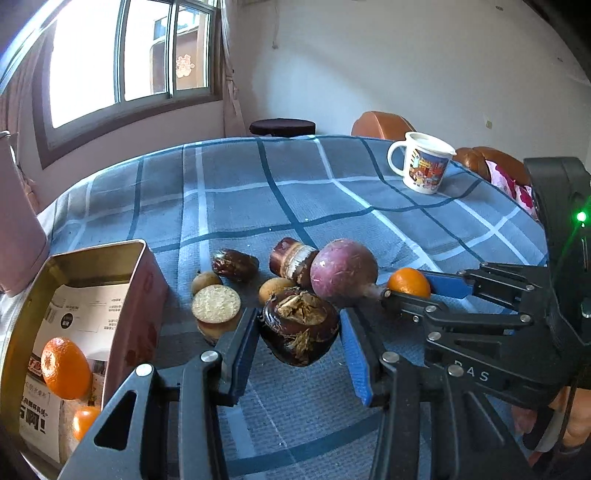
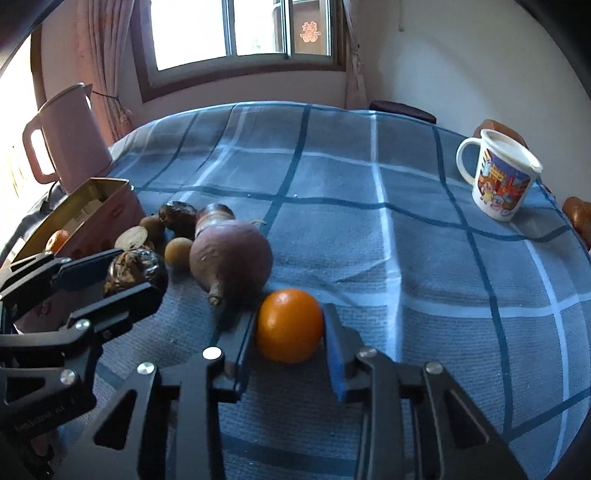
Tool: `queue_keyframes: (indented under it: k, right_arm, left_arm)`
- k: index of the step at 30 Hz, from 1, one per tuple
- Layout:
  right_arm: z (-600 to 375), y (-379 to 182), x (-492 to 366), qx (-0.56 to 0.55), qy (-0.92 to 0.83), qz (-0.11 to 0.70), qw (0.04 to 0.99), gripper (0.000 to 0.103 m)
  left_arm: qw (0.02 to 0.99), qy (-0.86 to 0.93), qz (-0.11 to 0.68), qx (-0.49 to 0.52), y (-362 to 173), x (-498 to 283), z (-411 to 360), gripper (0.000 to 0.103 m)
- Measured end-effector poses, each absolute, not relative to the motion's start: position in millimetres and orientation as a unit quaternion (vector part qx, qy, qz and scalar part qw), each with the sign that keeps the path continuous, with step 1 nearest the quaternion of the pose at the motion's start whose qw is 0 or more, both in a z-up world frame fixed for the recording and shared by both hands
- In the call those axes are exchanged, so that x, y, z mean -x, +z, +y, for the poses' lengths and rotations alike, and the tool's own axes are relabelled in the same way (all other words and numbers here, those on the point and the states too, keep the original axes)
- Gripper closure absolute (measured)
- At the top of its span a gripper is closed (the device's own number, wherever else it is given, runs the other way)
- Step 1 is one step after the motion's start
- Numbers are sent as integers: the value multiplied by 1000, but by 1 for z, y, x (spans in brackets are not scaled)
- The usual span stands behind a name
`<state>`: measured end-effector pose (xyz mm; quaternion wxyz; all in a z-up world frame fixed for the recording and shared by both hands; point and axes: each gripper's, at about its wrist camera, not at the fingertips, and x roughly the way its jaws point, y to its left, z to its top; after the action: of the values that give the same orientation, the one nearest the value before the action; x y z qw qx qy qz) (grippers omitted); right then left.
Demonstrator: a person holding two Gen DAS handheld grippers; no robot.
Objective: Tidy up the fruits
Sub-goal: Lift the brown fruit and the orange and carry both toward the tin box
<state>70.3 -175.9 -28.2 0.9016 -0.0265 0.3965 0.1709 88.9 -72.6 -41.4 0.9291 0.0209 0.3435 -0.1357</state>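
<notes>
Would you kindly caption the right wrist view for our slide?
Right gripper closed on a small orange atop the plaid tablecloth.

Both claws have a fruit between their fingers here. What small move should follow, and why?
Probably lift the right claw slightly: its pads look closed on the small orange, which still sits on the tablecloth beside the purple root. The open tin already holds oranges.

Daylight pours through a brown-framed window [image 2: 243, 33] with pink curtains [image 2: 107, 66], set in pale walls behind the blue-checked worktop [image 2: 369, 221].
</notes>
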Motion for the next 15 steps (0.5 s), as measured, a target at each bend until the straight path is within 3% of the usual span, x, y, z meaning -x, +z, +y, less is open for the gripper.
queue_keyframes:
  k: [15]
  right_arm:
    - [-176, -14, -56, 28, 173, 348, 921, 66]
  left_arm:
    - [942, -125, 312, -14, -34, -80, -68, 56]
